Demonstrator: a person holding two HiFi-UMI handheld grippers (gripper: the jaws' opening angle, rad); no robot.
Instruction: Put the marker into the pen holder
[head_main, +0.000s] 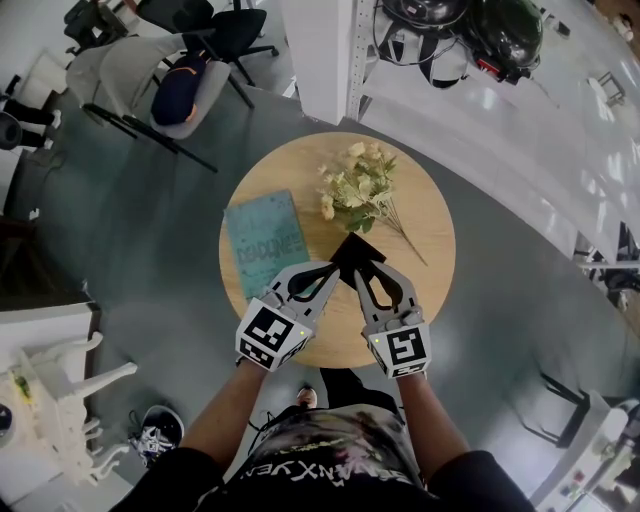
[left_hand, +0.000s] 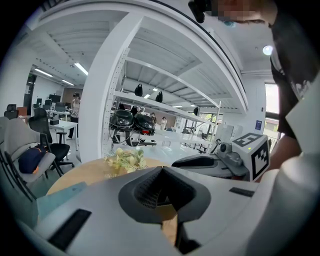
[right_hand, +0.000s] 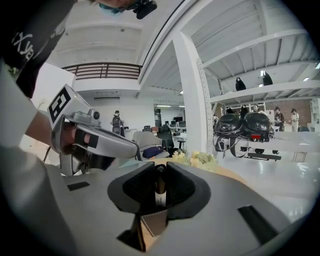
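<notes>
A black pen holder (head_main: 355, 248) stands near the middle of the round wooden table (head_main: 432, 290). Both grippers meet at it. My left gripper (head_main: 337, 266) is closed at the holder's left corner and seems to pinch its wall; a strip of brown shows between its jaws in the left gripper view. My right gripper (head_main: 362, 270) is shut on a marker (right_hand: 160, 187) with a black cap and white body. The marker stands upright between the pads, right over the holder's brown stitched wall (right_hand: 154, 224). From above the marker is hidden by the jaws.
A teal book (head_main: 265, 245) lies on the table's left part, and a bunch of pale flowers (head_main: 358, 190) lies behind the holder. Office chairs (head_main: 190, 80) stand at the far left, a white shelf post (head_main: 325, 60) just beyond the table.
</notes>
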